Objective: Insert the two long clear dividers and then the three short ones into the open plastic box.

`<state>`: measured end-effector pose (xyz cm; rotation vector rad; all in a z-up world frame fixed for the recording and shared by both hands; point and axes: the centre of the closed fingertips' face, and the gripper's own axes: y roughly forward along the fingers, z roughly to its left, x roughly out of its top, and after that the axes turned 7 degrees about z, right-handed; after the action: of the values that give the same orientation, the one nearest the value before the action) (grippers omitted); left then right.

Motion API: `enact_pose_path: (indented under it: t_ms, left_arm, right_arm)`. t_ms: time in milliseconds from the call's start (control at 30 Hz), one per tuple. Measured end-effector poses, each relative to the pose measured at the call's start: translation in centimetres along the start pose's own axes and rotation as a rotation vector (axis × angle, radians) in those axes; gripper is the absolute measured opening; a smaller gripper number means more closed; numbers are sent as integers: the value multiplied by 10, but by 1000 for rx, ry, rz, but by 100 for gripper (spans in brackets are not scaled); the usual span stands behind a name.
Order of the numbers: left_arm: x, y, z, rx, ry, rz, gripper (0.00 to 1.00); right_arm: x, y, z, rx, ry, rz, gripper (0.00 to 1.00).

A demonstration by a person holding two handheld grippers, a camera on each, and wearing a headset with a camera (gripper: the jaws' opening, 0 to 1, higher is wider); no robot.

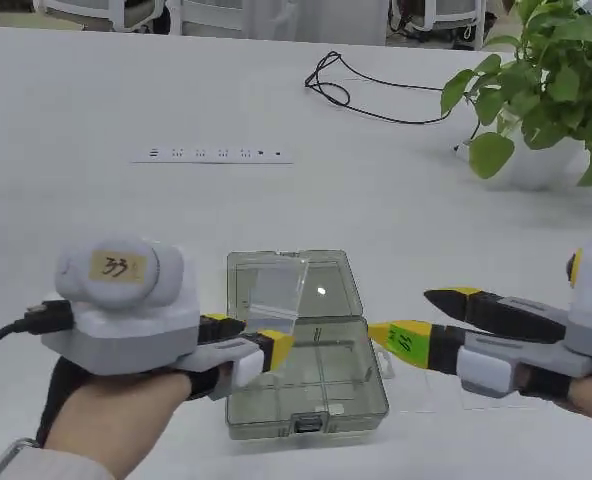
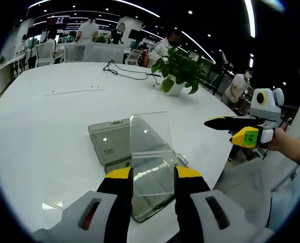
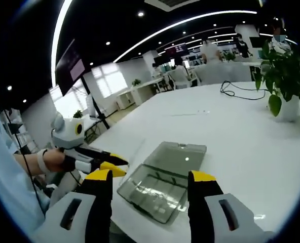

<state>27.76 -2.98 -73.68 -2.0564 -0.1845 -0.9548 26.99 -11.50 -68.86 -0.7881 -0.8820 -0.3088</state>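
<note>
Left gripper [image 2: 152, 173] level, clear divider [image 2: 150, 144] between jaws

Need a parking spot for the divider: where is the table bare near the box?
Bare: table between power strip and box. Crowded: over the box, where the left gripper holds the divider and the right gripper hangs close; plant at far right.
</note>
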Motion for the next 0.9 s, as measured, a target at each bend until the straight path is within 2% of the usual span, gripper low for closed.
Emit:
enact_pose_path:
  t_ms: [67, 133, 233, 333, 367, 400, 500, 633, 833, 900]
  left_arm:
    - [4, 3, -9, -17, 7, -10, 30]
    - [6, 5, -15, -24, 18, -17, 30]
    - [10, 7, -22, -39, 25, -31, 30]
    - [11, 9, -27, -49, 34, -35, 30]
    - [12, 9, -30, -54, 38, -36, 30]
    - [12, 10, -31, -56, 42, -37, 30]
    - [11, 12, -34, -58, 60, -37, 30]
    - [10, 14, -37, -65, 60, -39, 30]
    - [14, 13, -39, -72, 55, -56, 30]
    - [15, 14, -40, -73, 51, -66, 30]
  right_arm:
    - [5, 5, 0, -4, 20, -23, 50]
    - [6, 11, 4, 19, 96, -19, 39]
    - [11, 19, 2, 19, 149, -45, 31]
    - [7, 25, 2, 24, 211, -20, 24]
    - [6, 27, -3, 11, 241, -7, 20]
    - [9, 28, -7, 24, 247, -13, 18]
    - [10, 31, -2, 51, 285, -14, 14]
    - [6, 33, 2, 38, 302, 2, 6]
    - [2, 34, 9, 36, 296, 17, 3]
    - [4, 33, 9, 36, 328, 13, 3]
